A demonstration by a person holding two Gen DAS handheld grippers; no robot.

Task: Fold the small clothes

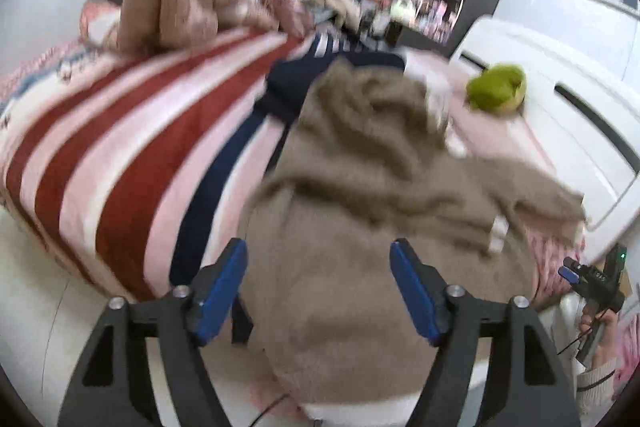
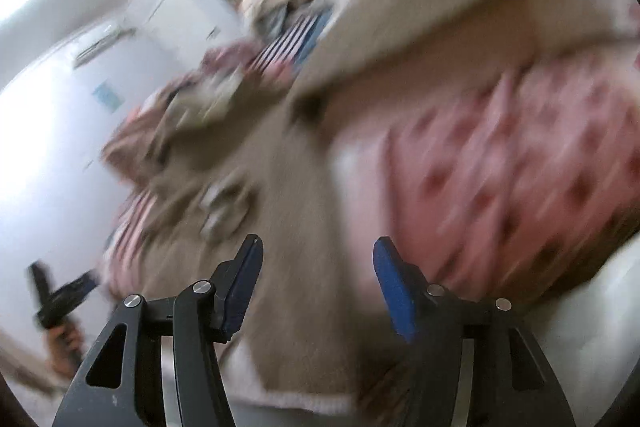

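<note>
We are looking down on a fuzzy taupe fleece garment (image 1: 360, 187) that is lying rumpled on the bed, spread over a pink blanket with broad red and navy stripes (image 1: 120, 147) and partly covering a navy garment with white stripes (image 1: 320, 67). The left gripper (image 1: 320, 287) is hovering just above the near part of the fleece with its blue-padded jaws spread wide and nothing between them. The right gripper (image 2: 318, 287) is likewise hanging released and empty over the same fleece near the bed's edge, beside a pink patterned sheet (image 2: 520, 167); that view is heavily blurred, so we are not reading fine detail from it. In the left view the right gripper is also showing small at the far right, off the edge of the bed. We are judging that the fold has not yet begun: the garment is crumpled, with a sleeve-like part trailing toward the right, and neither tool is grasping cloth. The next move is likely calling for both grippers to come down onto the near hem or corners, pinch only the fleece and not the blanket beneath, and pull it flat before folding. A green plush toy (image 1: 496, 87) is sitting well apart, farther up the bed.
</note>
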